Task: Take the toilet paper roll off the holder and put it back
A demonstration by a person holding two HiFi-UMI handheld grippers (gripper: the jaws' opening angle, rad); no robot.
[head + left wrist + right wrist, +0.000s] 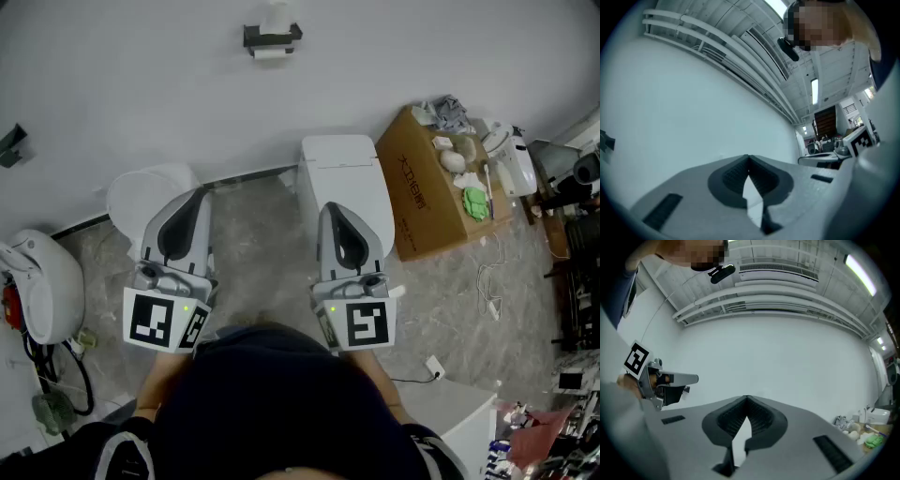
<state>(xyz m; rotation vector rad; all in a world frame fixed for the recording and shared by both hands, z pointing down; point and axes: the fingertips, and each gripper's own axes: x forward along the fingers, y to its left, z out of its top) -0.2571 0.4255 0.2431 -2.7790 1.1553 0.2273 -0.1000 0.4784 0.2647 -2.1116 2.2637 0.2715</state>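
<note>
The toilet paper roll [273, 53] sits on its black holder [272, 36] on the wall at the top centre of the head view, well apart from both grippers, so by my reading the take-off has not begun. The left gripper [199, 197] and the right gripper [330, 210] hang low in the frame, side by side, each with its fingers pressed together at the tips and nothing between them; their own views show the same closed tips against bare wall. The main risk I see is the reach: the toilet [342, 178] stands between the right gripper and the wall, and a straight push forward could knock its tank. Arriving with the jaws closed would only nudge the roll or set it spinning. A grip on the loose outer sheet instead of the roll's body would likely unwind or tear paper. The roll is tiny here. Neither gripper view shows it, and I cannot tell how it is mounted or which end of the holder is free. A white shape [276, 14] above the holder is too small to name.
</note>
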